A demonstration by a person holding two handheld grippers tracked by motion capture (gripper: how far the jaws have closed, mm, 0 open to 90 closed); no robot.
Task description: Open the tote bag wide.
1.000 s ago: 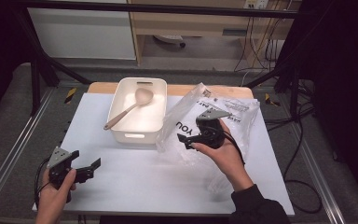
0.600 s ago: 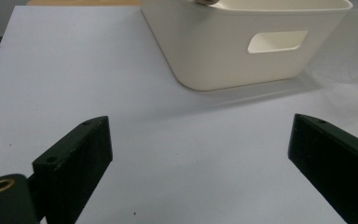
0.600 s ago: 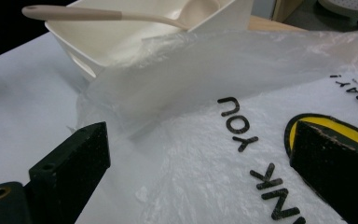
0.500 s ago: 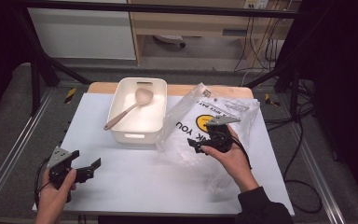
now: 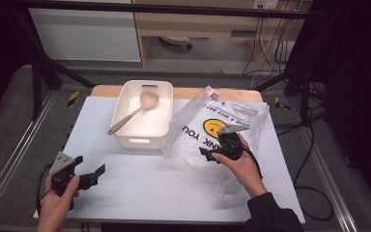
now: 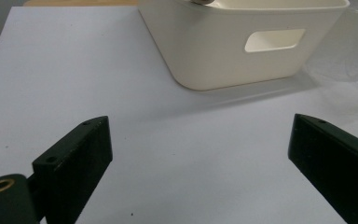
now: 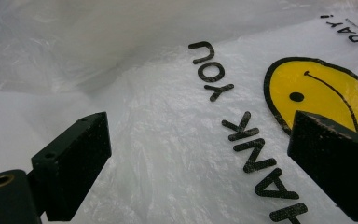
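The right gripper [image 5: 211,155] hovers wide open over the plastic bag [image 5: 212,128], holding nothing. Just left of it stands a white tub [image 5: 142,137] with a wooden spoon [image 5: 134,112] inside. The left gripper [image 5: 88,172], also wide open, sits well apart on the white tabletop [image 5: 149,183]. Beyond, possibly shelving and cables, dim.

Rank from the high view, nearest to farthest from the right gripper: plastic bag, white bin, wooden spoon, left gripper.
1. plastic bag, directly under the right gripper.
2. white bin, to its left.
3. wooden spoon, inside the bin.
4. left gripper, table's near-left corner.
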